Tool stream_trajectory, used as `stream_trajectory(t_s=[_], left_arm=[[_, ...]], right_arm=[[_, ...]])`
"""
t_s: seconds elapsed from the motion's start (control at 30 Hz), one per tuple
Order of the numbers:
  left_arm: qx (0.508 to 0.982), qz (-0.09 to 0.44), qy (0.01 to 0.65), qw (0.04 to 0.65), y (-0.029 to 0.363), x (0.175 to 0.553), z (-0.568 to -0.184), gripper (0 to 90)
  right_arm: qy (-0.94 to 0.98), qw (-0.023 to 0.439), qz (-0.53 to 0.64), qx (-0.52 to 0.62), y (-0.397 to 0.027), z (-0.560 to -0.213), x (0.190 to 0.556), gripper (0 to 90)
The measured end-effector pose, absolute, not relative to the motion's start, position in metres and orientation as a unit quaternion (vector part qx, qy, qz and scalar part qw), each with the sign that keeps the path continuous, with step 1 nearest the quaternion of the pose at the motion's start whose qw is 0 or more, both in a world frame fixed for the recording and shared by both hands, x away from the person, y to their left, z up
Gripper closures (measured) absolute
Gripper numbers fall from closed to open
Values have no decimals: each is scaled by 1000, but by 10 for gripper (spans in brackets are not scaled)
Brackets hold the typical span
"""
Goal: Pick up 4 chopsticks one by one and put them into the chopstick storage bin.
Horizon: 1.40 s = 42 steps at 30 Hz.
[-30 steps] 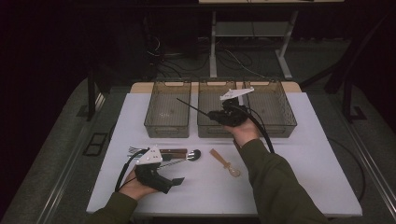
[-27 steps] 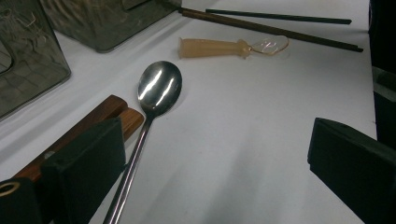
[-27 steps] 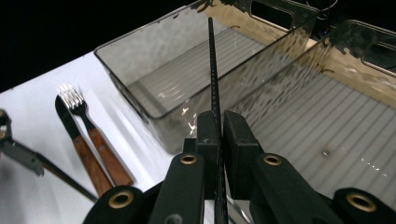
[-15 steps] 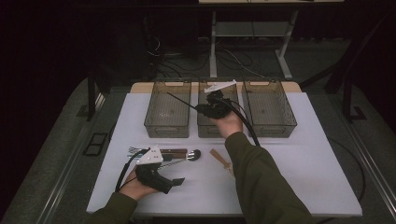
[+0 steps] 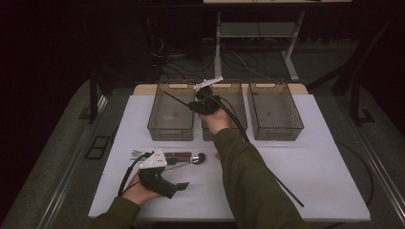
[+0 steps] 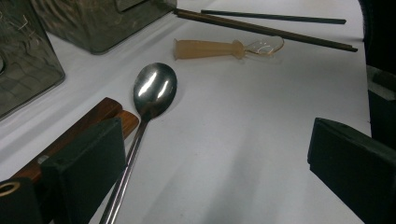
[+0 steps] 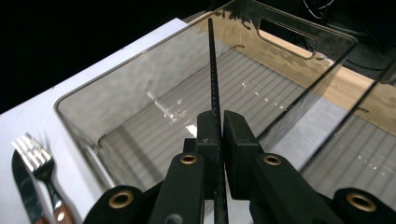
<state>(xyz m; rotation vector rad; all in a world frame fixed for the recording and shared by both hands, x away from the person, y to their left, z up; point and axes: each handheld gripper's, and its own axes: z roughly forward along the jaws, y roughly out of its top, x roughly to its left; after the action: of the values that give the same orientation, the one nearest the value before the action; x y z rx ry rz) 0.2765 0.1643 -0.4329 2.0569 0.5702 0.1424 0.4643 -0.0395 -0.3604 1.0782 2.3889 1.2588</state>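
- The white worktop (image 5: 305, 157) carries three clear plastic bins in a row across the upper middle of the high view; the left clear bin (image 5: 171, 114) is the one under the work.
- The right gripper (image 5: 203, 102) is above the seam between the left and middle bins. Its jaws are pressed together on a thin black chopstick (image 5: 179, 100), pinched near one end. The free end points toward the upper left of the frame, over the left bin.
- The chopstick looks light, stiff and smooth. I judge it can swivel or slide between the flat pads, so a hold closer to its middle would be steadier.
- The left gripper (image 5: 184, 185) rests at the lower left of the high view with jaws spread and nothing between them.
- The right gripper view gives the ridged surface of the chopstick (image 7: 214, 79) and the ribbed floor of the bin (image 7: 154, 107); the high view does not resolve these.
- The left gripper view gives a steel spoon (image 6: 154, 88), a small translucent spoon with beige handle (image 6: 224, 48) and two more dark chopsticks (image 6: 266, 29) lying on the worktop.
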Motion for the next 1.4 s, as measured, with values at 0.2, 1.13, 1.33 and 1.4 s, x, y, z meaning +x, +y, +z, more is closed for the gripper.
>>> stream_trajectory(t_s=[0.2,1.13,1.33,1.4], left_arm=[[842,59,232,483,164,276,-433,32],[844,53,227,482,163,276,-431,32],[844,53,227,483,163,276,-431,32],[845,53,227,482,163,276,-431,32]], right_arm=[[816,118,422,377,-26,-365,476,850],[820,114,408,385,4,-383,484,778],[813,114,418,388,0,-379,484,644],[815,112,416,388,-1,-378,484,620]])
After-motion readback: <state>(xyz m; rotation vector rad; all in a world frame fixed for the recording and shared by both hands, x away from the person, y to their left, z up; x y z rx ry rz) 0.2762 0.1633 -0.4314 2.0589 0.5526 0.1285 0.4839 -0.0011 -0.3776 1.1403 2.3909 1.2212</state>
